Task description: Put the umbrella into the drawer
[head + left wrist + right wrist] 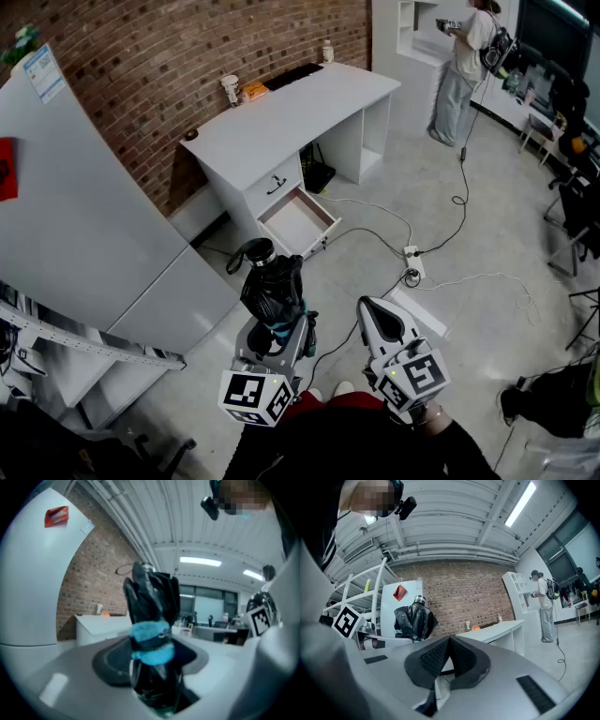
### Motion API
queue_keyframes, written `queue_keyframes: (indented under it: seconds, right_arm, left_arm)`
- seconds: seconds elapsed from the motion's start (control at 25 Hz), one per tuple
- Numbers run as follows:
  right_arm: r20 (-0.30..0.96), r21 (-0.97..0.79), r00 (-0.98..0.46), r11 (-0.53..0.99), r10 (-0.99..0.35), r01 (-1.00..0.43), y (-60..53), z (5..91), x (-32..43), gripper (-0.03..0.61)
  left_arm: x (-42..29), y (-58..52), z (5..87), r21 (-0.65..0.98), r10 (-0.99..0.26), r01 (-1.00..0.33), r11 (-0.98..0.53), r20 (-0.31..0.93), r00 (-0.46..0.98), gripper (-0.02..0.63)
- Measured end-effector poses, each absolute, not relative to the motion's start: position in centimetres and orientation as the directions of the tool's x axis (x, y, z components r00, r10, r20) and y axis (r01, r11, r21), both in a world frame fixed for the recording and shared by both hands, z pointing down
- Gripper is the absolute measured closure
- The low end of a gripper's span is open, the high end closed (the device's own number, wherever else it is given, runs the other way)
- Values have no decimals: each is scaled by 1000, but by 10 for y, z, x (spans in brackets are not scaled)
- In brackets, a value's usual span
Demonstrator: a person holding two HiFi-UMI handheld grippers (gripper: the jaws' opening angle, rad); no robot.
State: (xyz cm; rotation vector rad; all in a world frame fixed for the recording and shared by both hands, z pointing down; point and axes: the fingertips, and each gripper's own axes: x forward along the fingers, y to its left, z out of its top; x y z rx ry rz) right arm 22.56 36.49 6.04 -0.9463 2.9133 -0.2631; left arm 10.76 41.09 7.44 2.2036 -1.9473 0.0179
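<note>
A folded black umbrella [273,286] with a blue strap [151,641] and a silver tip stands upright between the jaws of my left gripper [274,330], which is shut on its lower part. In the left gripper view the umbrella [152,602] fills the middle and hides the pads. My right gripper [373,314] hovers to the right of it, shut, with the black pads [459,656] meeting and nothing between them. The white desk [281,112] stands ahead by the brick wall. Its lower drawer [298,221] is pulled open and looks empty.
A large white panel [84,216] leans at the left, with a metal rack [66,342] below it. Cables and a power strip [412,259] lie on the floor to the right of the drawer. A person [461,66] stands at far shelves. A cup [231,89] sits on the desk.
</note>
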Motion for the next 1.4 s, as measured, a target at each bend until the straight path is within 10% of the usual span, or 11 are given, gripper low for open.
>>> queue_keyframes:
  seconds: [1.4]
  right_arm:
    - [28,-266,-784,752,-620,-603,292,84,213,577]
  left_arm:
    - [48,342,60,160,-991,-982,-100,73,113,381]
